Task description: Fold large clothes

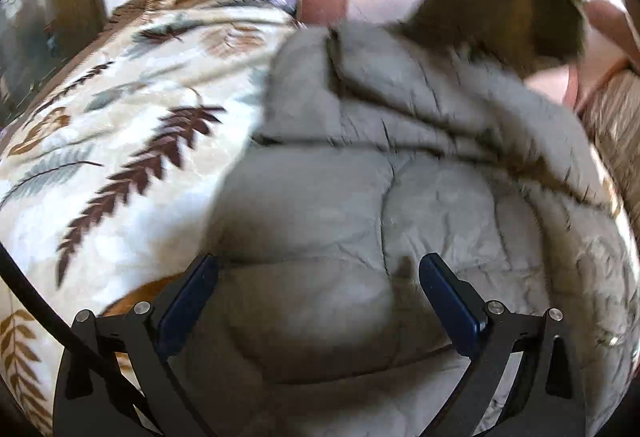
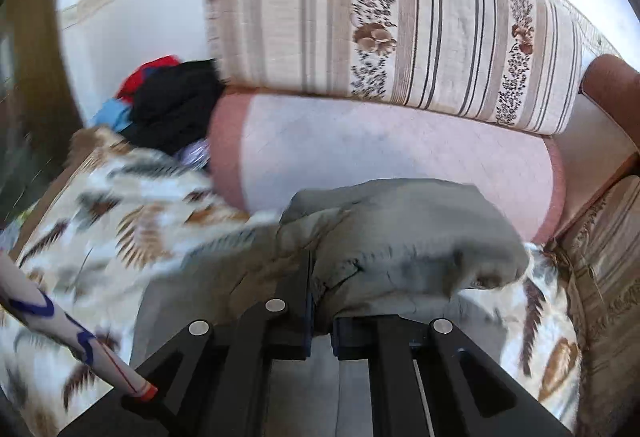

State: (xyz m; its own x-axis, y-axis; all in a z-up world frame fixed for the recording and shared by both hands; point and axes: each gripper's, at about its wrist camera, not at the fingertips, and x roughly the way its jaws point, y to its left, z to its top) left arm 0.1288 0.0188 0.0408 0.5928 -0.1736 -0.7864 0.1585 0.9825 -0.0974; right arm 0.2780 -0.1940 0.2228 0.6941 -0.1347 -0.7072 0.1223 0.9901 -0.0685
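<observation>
Grey jacket (image 1: 360,197) on leaf-print blanket (image 1: 120,85), striped cushion (image 2: 380,17) behind

Jacket (image 1: 360,197): grey quilted shell; dark brown patch at its far right end.
Blanket (image 1: 132,125): cream ground with brown, tan and grey-blue fern-leaf print.
Bolster (image 2: 392,149): pale pink-white middle, deeper pink ends.
Cushion (image 2: 360,17): beige with tan bands, thin dark stripes and brown floral strips.
Clothes pile (image 2: 172,101), far left: black on top, red and light blue behind.
Left gripper (image 1: 318,269): black frame, dark blue pads (image 1: 448,297), silver pins.
Right gripper (image 2: 320,317): black frame, silver pins.
Sleeve (image 2: 60,329), near left: white with blue lines, red-orange cuff.
</observation>
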